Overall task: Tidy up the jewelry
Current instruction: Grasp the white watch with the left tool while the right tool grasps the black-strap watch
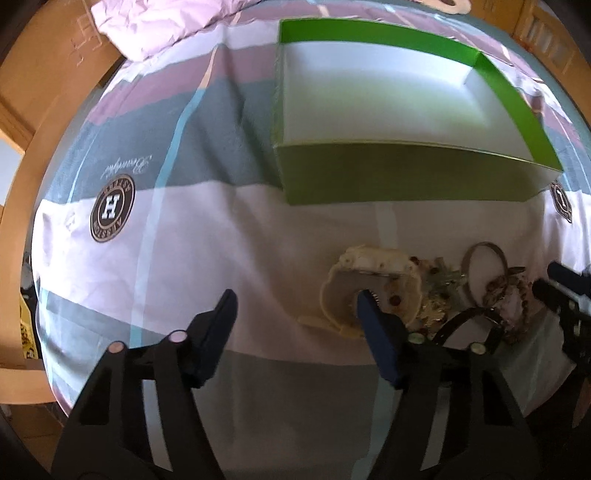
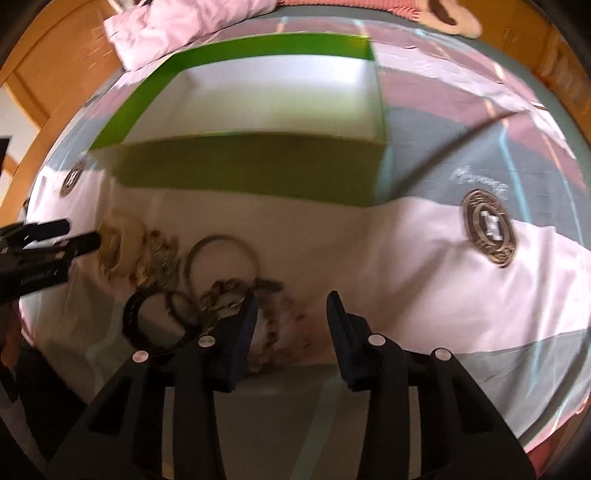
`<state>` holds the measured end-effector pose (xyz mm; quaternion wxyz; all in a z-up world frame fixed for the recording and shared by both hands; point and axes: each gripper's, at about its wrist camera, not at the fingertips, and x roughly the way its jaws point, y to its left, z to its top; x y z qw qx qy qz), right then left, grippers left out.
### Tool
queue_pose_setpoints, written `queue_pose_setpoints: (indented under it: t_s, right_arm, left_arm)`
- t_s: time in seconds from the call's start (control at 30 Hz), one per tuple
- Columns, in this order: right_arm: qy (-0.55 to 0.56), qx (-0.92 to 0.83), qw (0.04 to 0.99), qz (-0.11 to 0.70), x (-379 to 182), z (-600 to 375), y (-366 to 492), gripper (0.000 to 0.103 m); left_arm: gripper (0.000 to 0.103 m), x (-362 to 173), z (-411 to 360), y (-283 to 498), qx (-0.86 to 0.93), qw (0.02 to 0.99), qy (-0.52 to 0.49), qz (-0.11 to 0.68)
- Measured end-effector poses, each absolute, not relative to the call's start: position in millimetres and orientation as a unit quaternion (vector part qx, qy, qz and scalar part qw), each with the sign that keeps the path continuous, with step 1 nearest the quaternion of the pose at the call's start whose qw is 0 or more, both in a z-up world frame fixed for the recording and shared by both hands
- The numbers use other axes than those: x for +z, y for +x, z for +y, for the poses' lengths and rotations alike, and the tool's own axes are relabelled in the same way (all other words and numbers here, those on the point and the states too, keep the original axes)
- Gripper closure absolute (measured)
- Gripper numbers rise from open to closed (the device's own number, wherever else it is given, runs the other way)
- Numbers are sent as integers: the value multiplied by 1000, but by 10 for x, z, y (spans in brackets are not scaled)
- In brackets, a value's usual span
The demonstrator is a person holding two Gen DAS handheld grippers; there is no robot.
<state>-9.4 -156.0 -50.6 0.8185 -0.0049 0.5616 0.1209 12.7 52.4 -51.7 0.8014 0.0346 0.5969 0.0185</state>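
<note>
Green cardboard box [image 1: 402, 173] with white interior sits open on striped bedsheet [image 1: 184, 155], far side of the jewelry; inside shows bare white floor only, nothing visible in it in either view. Same box [image 2: 251, 170] in right wrist view, blurred. Jewelry lies in a loose row on the white stripe of the sheet, just in front of the box's near wall, not touching it. Left to right in left wrist view: cream scalloped bangle [image 1: 369, 280], small heap of gold-tone chain pieces [image 1: 439, 291], thin metal bangle [image 1: 484, 269], black ring-shaped band [image 1: 469, 325], brown beaded bracelets [image 1: 513, 295]. Left gripper [image 1: 295, 299] fingers spread wide apart, holding nothing; its right fingertip sits over the opening of the cream bangle, contact unclear. Right gripper [image 2: 291, 299] also spread open, holding nothing; its left finger overlaps the beaded bracelets [image 2: 273, 325], touching or above cannot be told because of blur. Metal bangle [image 2: 221, 258] and black band [image 2: 147, 321] lie just left of it, cream bangle [image 2: 118, 247] further left by the left gripper's tips [image 2: 70, 236]. Round crest logo [image 1: 112, 208] printed on sheet, well left of the jewelry. Pink crumpled quilt [image 1: 159, 22] beyond the box.
</note>
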Motion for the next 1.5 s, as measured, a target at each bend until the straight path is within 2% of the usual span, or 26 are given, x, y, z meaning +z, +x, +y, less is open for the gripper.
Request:
queue_pose_setpoints:
  t_s: [0.13, 0.3, 0.33, 0.37, 0.43, 0.47, 0.5, 0.57, 0.8, 0.83, 0.87, 1.07, 1.13, 1.2, 1.27, 1.33, 1.5]
  right_arm:
    - [-2, 187, 814, 549, -459, -1312, -211, 62]
    - [-58, 194, 803, 560, -628, -987, -291, 62]
    - [-60, 193, 802, 563, -668, -966, -295, 65]
    - [-58, 197, 800, 564, -705, -956, -301, 77]
    - [-53, 199, 799, 565, -722, -962, -304, 87]
    - [-51, 200, 801, 562, -714, -973, -314, 89]
    - [-50, 199, 802, 561, -693, -997, -285, 90]
    - [-45, 195, 811, 550, -627, -1045, -256, 90]
    - [8, 155, 849, 505, -345, -1396, -162, 90]
    - [12, 139, 855, 500, -321, -1460, -143, 90]
    - [16, 122, 859, 498, -312, -1524, -117, 90]
    - [58, 64, 844, 529, -481, -1776, 47, 89]
    - [79, 56, 837, 539, -529, -1864, 78, 87]
    - [85, 38, 841, 533, -521, -1925, 87, 81]
    - [78, 25, 848, 524, -503, -1920, 88, 62]
    - [68, 16, 853, 518, -484, -1939, 68, 58]
    - [57, 14, 846, 530, -586, -1931, 131, 58]
  left_arm:
    - [35, -541, 692, 180, 37, 794, 5, 607]
    - [35, -641, 734, 221, 31, 782, -16, 623]
    - [35, -659, 712, 233, 29, 780, -15, 625]
    - [35, -674, 700, 235, 27, 779, -15, 627]
    - [37, -722, 664, 254, 23, 776, -15, 630]
    - [51, -736, 658, 262, 22, 775, -18, 631]
    - [69, -754, 659, 271, 17, 774, -26, 632]
    - [86, -762, 673, 280, 1, 774, -56, 631]
    - [90, -561, 754, 277, -12, 800, -103, 591]
    - [96, -513, 772, 277, -17, 806, -113, 581]
    - [97, -476, 793, 279, -16, 811, -120, 572]
    - [96, -489, 789, 312, -2, 804, -109, 584]
    - [86, -518, 791, 340, 7, 803, -100, 587]
    - [58, -504, 796, 359, 21, 805, -94, 585]
    - [51, -521, 879, 386, 35, 806, -95, 583]
    - [50, -570, 926, 398, 41, 800, -101, 589]
    - [50, -690, 951, 392, 36, 785, -109, 609]
